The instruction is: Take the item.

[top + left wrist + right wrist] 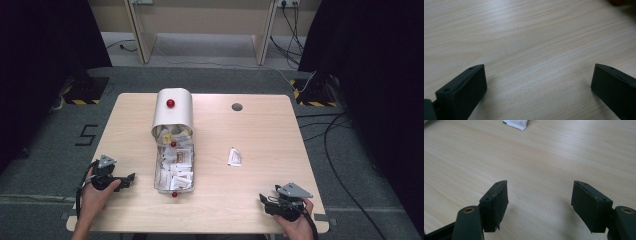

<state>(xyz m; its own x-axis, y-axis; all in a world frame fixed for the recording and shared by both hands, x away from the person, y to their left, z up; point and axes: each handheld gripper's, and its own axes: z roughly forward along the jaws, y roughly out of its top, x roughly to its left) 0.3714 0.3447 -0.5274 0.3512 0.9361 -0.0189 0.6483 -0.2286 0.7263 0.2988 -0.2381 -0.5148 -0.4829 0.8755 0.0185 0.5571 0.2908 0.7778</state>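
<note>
A long metal box (156, 180) full of white sachets sits in the middle of the table, its rounded white lid (173, 111) with a red knob swung up behind it. One loose white sachet (234, 156) lies to the right of the box, and its edge shows at the top of the right gripper view (515, 123). My left gripper (131, 179) rests open at the table's front left, pointing toward the box, with bare wood between its jaws (539, 72). My right gripper (263, 200) is open at the front right, nothing in it (539, 191).
A round grey cable port (237, 107) is set in the table's far side. Red knobs (174, 194) mark the box's front end. Cables lie on the floor to the right, and desk legs stand behind the table.
</note>
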